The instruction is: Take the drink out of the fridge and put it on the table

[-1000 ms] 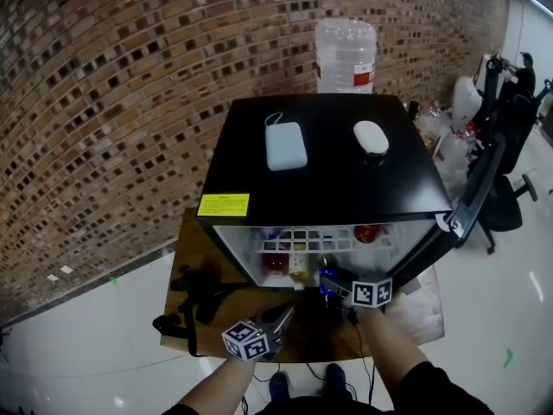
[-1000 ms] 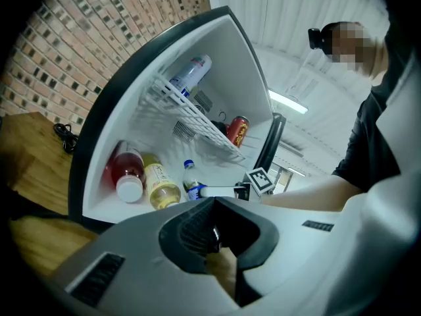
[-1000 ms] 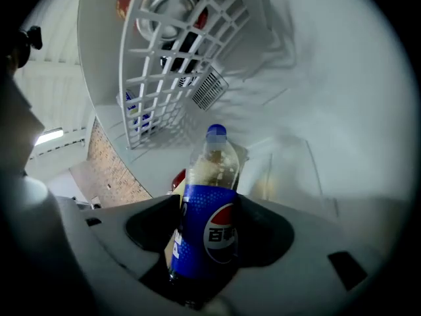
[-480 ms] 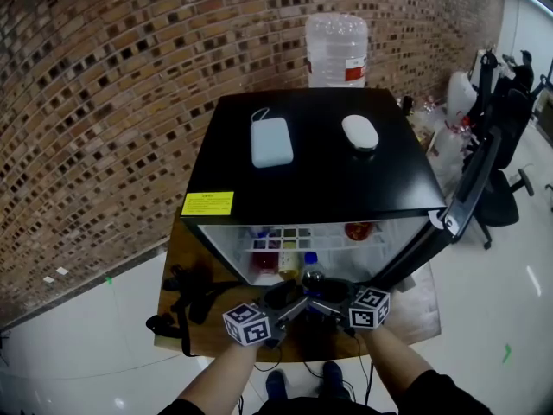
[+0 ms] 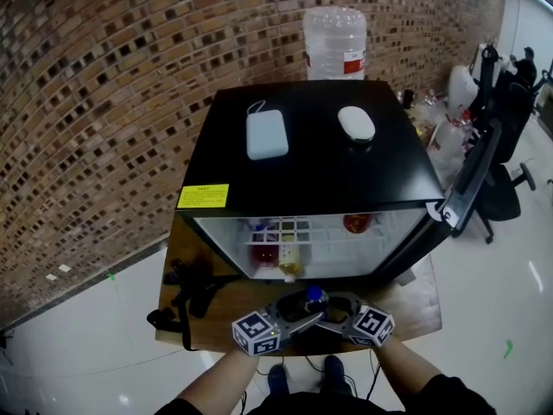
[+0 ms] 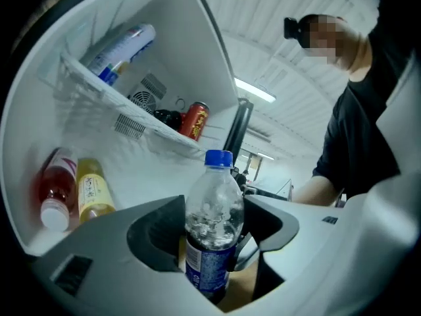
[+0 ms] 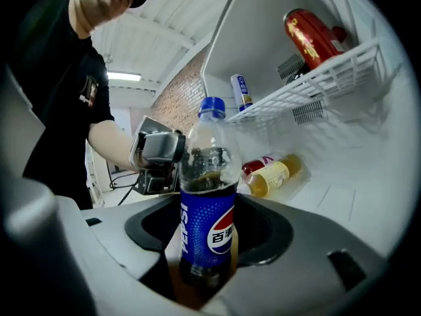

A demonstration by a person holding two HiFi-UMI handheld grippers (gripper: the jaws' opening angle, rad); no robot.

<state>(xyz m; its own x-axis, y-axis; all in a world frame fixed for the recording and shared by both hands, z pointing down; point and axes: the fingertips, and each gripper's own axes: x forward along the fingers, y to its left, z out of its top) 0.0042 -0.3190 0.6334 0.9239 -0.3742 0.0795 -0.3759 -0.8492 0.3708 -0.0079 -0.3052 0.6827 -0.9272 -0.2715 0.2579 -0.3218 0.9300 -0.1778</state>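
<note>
A Pepsi bottle point(image 5: 314, 297) with a blue cap stands upright between both grippers, in front of the open black mini fridge point(image 5: 320, 158) and over the wooden table point(image 5: 233, 305). My right gripper point(image 5: 335, 308) is shut on the bottle point(image 7: 207, 222) at its label. My left gripper point(image 5: 292, 311) has come in from the other side. Its jaws are opening and stand round the bottle point(image 6: 210, 216) without clearly pressing it. Whether the bottle's base rests on the table is hidden.
Inside the fridge lie a red bottle point(image 5: 267, 256), a yellow bottle point(image 5: 289, 263) and a red can point(image 5: 356, 223) on the shelf. The door point(image 5: 467, 193) hangs open at right. A power bank point(image 5: 266, 134) and white mouse point(image 5: 356, 124) sit on top. Black straps point(image 5: 190, 288) lie at the table's left.
The right gripper drew the bottle out of the fridge toward me. The left gripper came up from the lower left, opened, and now flanks the bottle.
</note>
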